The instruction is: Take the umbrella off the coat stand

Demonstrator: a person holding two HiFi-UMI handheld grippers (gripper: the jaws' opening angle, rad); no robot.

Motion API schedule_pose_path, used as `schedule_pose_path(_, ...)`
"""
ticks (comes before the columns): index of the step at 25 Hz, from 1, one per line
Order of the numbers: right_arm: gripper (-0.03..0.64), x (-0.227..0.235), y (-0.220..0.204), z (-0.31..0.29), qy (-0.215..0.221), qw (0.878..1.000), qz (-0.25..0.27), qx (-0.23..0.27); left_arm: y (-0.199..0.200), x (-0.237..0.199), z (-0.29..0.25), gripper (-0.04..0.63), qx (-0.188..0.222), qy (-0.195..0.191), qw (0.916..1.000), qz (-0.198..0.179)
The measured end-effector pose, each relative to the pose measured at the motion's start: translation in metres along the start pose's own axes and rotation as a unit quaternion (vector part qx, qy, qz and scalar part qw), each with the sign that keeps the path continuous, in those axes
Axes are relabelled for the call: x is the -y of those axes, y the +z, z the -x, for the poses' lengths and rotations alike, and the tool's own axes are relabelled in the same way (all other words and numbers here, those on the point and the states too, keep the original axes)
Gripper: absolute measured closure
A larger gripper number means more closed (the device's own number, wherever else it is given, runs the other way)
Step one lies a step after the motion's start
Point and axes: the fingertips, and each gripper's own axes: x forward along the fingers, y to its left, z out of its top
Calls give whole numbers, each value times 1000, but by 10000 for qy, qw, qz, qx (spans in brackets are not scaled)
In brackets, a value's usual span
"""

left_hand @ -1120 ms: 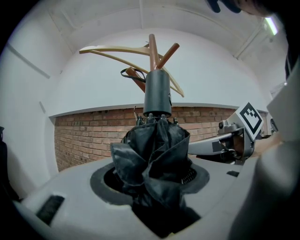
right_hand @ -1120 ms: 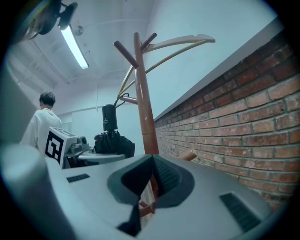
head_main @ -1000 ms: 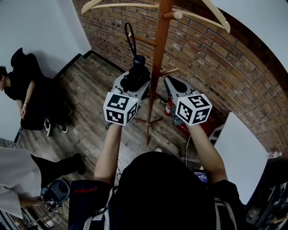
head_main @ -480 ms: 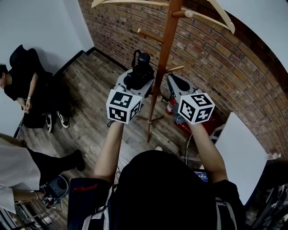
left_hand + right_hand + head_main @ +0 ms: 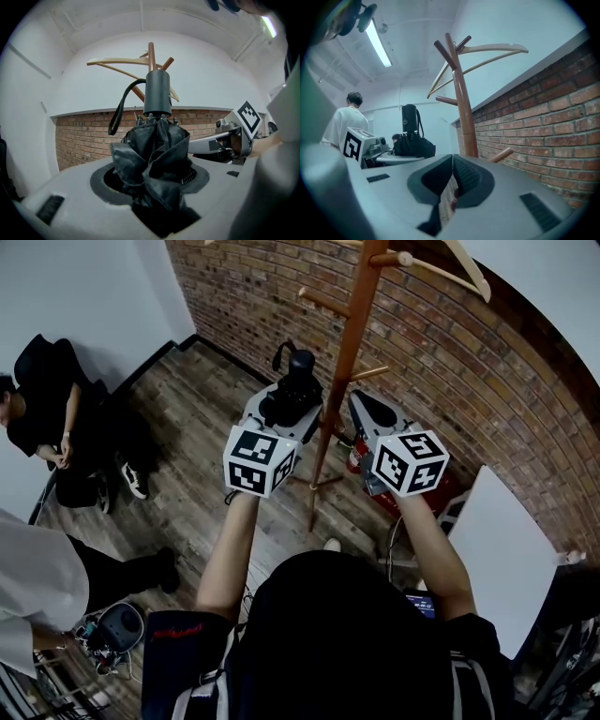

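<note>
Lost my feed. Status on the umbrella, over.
Left tongs shut on umbrella. Right tongs shut, empty. Strap hangs free; coat stand close by.

Dark wood-plank floor point(image 5: 192, 418), meeting brick wall point(image 5: 469, 371). Standing on it: coat stand point(image 5: 355, 334), feet splayed. Just beside feet: red item point(image 5: 442, 500). At left: seated person point(image 5: 47, 423), black clothes.

No words or numbers can be read. The left gripper point(image 5: 286, 407) and right gripper point(image 5: 362, 409) bear only black-and-white square markers. A round mark on the umbrella point(image 5: 408, 123), red print on the sleeve point(image 5: 178, 634) and a small screen point(image 5: 419, 606) stay illegible.
</note>
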Motion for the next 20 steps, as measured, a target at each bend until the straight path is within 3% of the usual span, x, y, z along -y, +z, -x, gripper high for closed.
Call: schedule_pose_path(20,588,-43,-27,21,-240,9996,-96,-113,-29,11,44,334,-111,-214,9993,286)
